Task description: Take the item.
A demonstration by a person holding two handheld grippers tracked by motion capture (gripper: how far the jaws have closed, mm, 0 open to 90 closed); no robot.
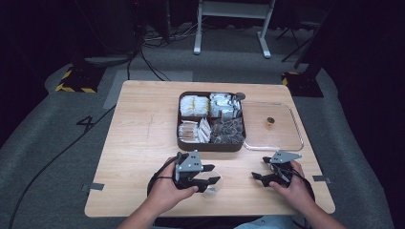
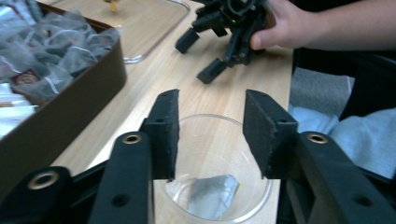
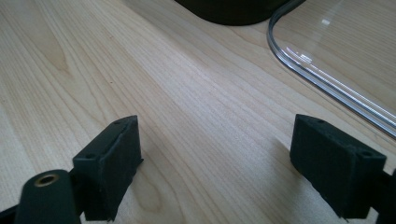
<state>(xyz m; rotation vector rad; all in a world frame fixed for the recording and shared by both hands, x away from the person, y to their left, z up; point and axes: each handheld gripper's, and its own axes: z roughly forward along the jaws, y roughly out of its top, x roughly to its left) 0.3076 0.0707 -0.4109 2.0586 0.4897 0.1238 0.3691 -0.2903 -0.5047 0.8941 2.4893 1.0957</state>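
Clear cup [image 1: 211, 183] sat near the front edge of the tabletop [image 1: 138, 143] in the high view, at the left gripper [image 1: 210, 175], whose fingers were spread apart at the cup. Right gripper [image 1: 260, 172] rested well apart to the right, fingers apart, nothing held. Brown divided box [image 1: 211, 145] of packets and tea bags stood mid-table, a clear tray [image 1: 296, 129] touching its right side with a small brown item [image 1: 270, 122] on it. Left gripper view: fingers [image 2: 166, 133] open either side of the cup [image 2: 210, 140], not clamped on it; a tea bag [image 2: 210, 196] lay in the cup's bottom; box [image 2: 70, 107] at left, other gripper [image 2: 205, 56] held by a hand [image 2: 280, 23] beyond. Right gripper view: fingers [image 3: 116, 163] wide open above bare wood, tray rim [image 3: 317, 74] upper right.
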